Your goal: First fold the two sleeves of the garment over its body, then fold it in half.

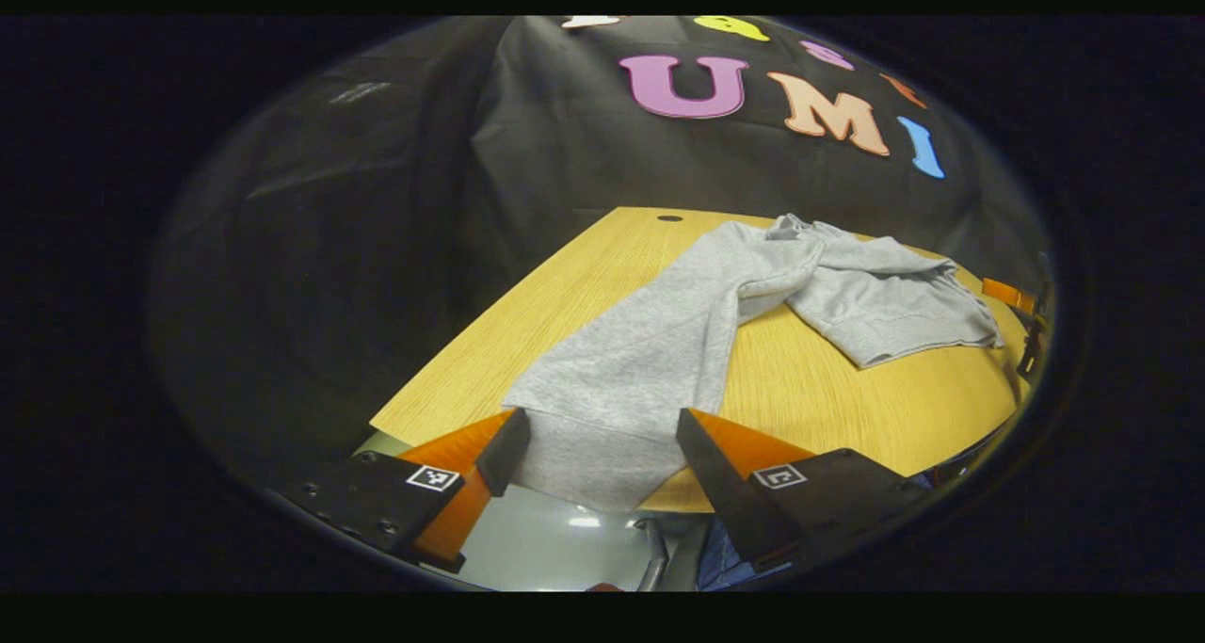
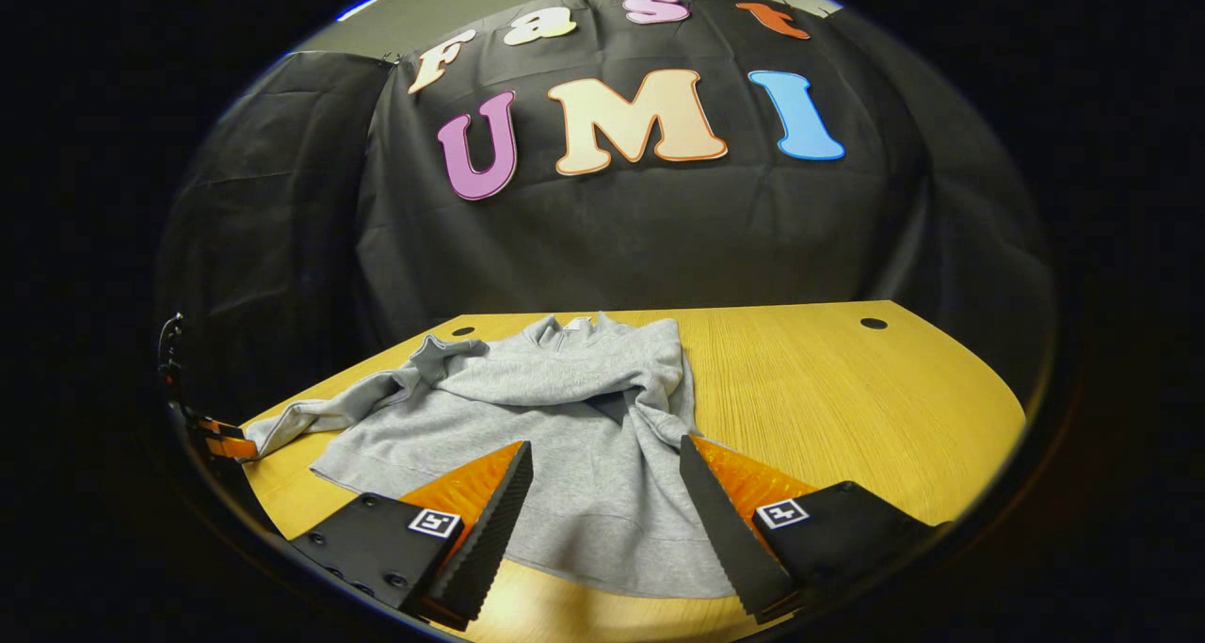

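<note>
Closest in, the left gripper [image 1: 602, 450] has its jaws wide apart right over the end of a sleeve [image 1: 617, 379] that droops off the near edge of the wooden table [image 1: 904, 408]. Nothing is pinched yet as far as I can tell; the cuff just sits in the gap, so I'd guess it's lined up that way to grab the sleeve end and swing it over the body.

Same deal on the other side: the right gripper [image 2: 602, 492] is spread open too, hovering low over the hem area of the grey sweatshirt [image 2: 565, 436], not gripping anything.

The sweatshirt lies spread on the table, collar toward the back wall, a bit rumpled. One sleeve stretches way out to the left, where the other gripper shows at the edge of the right gripper view. The other sleeve [image 2: 664, 370] looks already bunched in over the right side of the body, though it's messy enough that I can't call it folded.

Beyond that, bare tabletop with a cable hole [image 2: 873, 323], then the black cloth.
</note>
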### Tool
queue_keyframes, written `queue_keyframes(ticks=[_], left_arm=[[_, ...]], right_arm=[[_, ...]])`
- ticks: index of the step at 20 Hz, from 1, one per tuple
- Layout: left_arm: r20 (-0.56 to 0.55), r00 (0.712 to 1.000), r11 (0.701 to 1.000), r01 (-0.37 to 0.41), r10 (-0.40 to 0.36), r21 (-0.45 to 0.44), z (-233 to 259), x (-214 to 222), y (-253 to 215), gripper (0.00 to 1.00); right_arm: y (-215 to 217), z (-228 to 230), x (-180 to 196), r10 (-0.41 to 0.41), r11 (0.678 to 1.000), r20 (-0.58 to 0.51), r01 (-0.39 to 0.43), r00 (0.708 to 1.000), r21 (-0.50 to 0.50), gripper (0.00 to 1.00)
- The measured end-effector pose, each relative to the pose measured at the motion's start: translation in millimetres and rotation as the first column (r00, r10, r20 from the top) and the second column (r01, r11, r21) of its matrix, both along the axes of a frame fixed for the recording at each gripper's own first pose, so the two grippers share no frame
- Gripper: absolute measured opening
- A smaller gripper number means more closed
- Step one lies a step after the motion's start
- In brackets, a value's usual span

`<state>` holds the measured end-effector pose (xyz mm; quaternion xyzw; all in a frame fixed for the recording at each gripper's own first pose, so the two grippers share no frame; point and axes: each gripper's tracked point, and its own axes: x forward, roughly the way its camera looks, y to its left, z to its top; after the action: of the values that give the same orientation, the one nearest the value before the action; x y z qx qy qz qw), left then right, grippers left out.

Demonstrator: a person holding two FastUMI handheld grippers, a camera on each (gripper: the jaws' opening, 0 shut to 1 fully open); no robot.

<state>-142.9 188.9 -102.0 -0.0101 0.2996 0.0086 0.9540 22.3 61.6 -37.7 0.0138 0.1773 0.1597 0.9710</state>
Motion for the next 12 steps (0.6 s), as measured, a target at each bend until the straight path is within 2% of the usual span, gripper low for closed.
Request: queue_keyframes(ticks=[3,5,6,11,12], left_arm=[[0.000,1.000,1.000,0.012,-0.012,-0.007,1,-1,-1,0.95],[-0.002,1.000,1.000,0.021,-0.021,-0.014,2,0,-8,0.87],[0.000,1.000,1.000,0.029,-0.029,-0.010,2,0,-12,0.74],[0.028,0.998,0.998,0.056,-0.055,-0.022,4,2,-19,0.37],[0.033,0.998,0.998,0.049,-0.048,-0.033,2,2,-17,0.19]], right_arm=[[-1,-3,-1,-0.001,1.000,-0.005,0.001,1.000,-0.006,0.98],[1,-4,-2,0.003,1.000,-0.010,-0.003,1.000,-0.003,0.98],[2,-4,-2,0.006,1.000,-0.015,-0.006,1.000,-0.002,0.97],[4,-8,-5,0.012,1.000,-0.034,-0.012,0.999,0.009,0.98],[5,-7,-5,0.015,1.000,-0.035,-0.014,0.999,0.012,0.98]])
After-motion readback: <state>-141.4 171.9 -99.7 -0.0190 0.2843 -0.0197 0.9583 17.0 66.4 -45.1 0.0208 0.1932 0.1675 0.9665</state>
